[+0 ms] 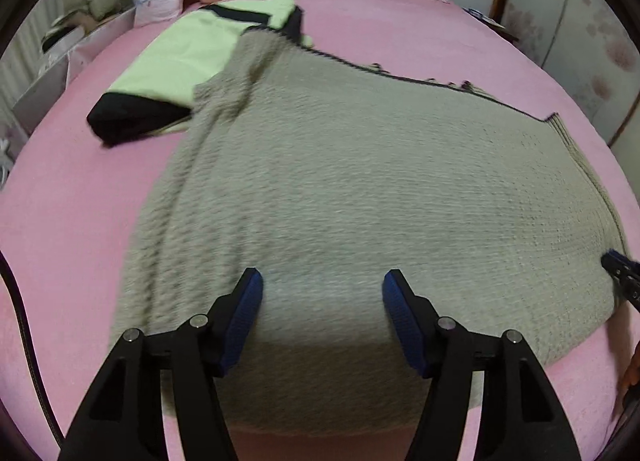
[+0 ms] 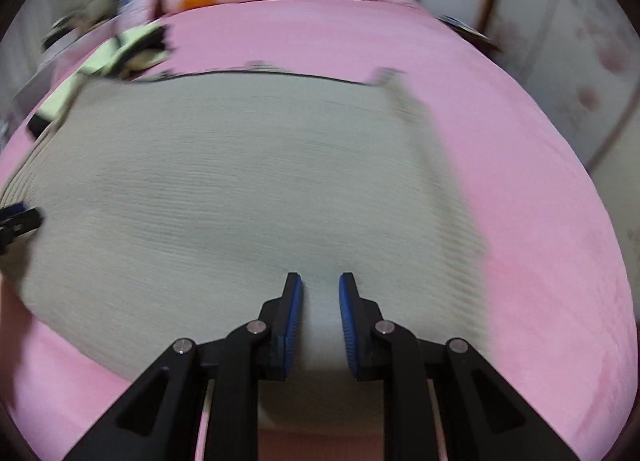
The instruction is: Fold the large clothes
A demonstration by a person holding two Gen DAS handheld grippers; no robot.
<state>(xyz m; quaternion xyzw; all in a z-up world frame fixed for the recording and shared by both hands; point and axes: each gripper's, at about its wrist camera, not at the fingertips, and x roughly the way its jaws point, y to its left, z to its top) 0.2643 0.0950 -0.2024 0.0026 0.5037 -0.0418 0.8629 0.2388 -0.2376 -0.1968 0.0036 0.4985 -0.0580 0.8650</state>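
The grey knitted garment (image 1: 360, 189) lies spread on the pink bed (image 1: 80, 197), under and ahead of both grippers. The left gripper (image 1: 322, 281) gapes wide, empty. The right gripper's (image 2: 319, 285) 2 fingers stand narrowly apart, gripping nothing.

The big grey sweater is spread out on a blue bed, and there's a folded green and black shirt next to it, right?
Almost. The bed is pink, not blue, as the left wrist view shows. The rest holds: the grey sweater lies spread on it, with the folded green and black shirt beside it.
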